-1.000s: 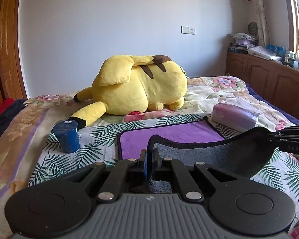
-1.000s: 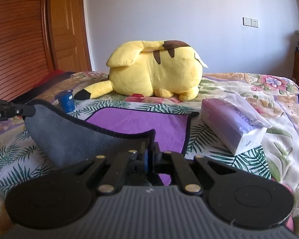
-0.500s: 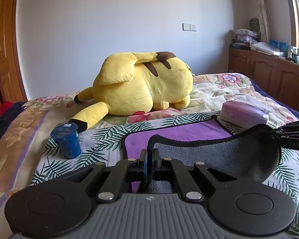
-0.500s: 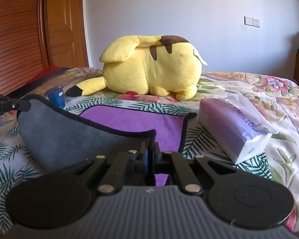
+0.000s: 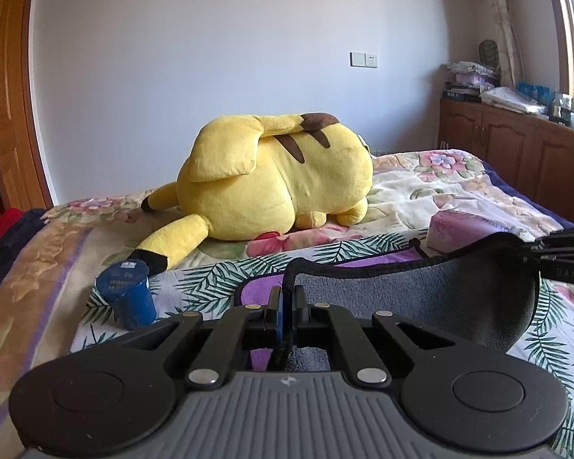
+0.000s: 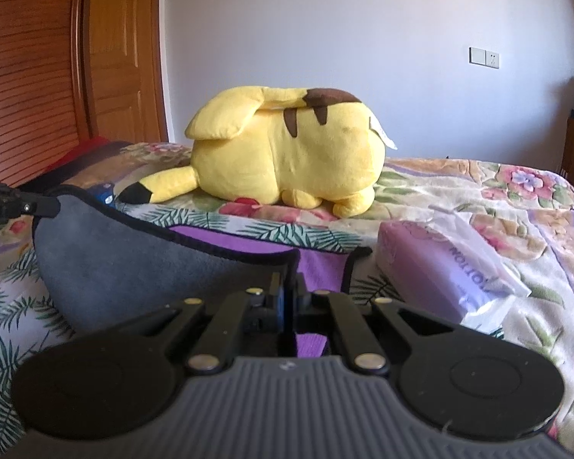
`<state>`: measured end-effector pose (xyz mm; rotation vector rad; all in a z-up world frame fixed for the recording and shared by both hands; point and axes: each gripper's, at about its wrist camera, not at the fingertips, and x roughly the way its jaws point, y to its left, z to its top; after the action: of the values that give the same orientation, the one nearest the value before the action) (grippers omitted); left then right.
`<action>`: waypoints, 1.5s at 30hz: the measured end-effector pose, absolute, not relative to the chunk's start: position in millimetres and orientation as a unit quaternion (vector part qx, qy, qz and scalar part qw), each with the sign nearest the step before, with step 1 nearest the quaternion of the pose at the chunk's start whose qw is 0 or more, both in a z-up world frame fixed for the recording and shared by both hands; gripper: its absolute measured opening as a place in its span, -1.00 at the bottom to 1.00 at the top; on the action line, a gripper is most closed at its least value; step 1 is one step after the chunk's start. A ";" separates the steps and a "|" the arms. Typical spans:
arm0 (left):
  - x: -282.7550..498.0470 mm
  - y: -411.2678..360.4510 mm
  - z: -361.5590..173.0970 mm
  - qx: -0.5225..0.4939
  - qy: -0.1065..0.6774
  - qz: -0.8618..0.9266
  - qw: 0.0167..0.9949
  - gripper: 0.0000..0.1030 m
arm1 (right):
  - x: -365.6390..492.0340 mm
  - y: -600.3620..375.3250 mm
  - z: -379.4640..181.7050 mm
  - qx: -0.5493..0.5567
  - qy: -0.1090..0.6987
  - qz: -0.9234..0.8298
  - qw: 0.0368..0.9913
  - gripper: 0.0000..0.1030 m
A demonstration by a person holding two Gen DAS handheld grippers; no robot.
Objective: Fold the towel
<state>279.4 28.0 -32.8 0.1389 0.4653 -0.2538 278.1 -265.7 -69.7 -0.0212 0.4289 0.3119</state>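
The towel point(image 5: 421, 298) is purple on top and grey underneath with a black hem. It lies on the bed, its near edge lifted so the grey side faces me. My left gripper point(image 5: 286, 294) is shut on the towel's near left corner. My right gripper point(image 6: 289, 290) is shut on the near right corner; the towel point(image 6: 134, 264) sags between them. The right gripper also shows at the right edge of the left wrist view point(image 5: 562, 252). The left gripper shows at the left edge of the right wrist view point(image 6: 15, 204). The purple far part point(image 6: 317, 260) lies flat.
A big yellow plush toy point(image 5: 271, 179) lies behind the towel. A blue cup point(image 5: 128, 294) stands to the towel's left. A purple tissue pack point(image 6: 440, 267) lies on its right. The floral bedspread point(image 5: 38, 267) covers the bed. Wooden cabinets point(image 5: 516, 153) stand at right.
Both grippers have carried the lifted near edge forward toward the plush toy. More of the purple part is now covered from view by the grey side. Both stay shut.
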 end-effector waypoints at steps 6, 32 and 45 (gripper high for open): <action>290.2 27.5 -28.0 0.078 0.237 -0.124 0.960 -0.92 | 282.4 -261.7 -61.8 -0.031 0.186 0.150 0.970 -0.92; 366.7 22.1 -41.4 0.097 0.210 -0.090 0.969 -0.92 | 353.2 -249.8 -65.5 -0.089 0.181 0.137 0.970 -0.92; 413.2 24.6 -89.6 0.093 0.242 -0.075 0.963 -0.92 | 390.8 -244.6 -103.8 -0.098 0.206 0.131 0.965 -0.92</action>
<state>413.2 24.6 -89.6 0.1882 0.4900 -0.1514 390.8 -244.6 -103.8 -0.1974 0.4178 0.2660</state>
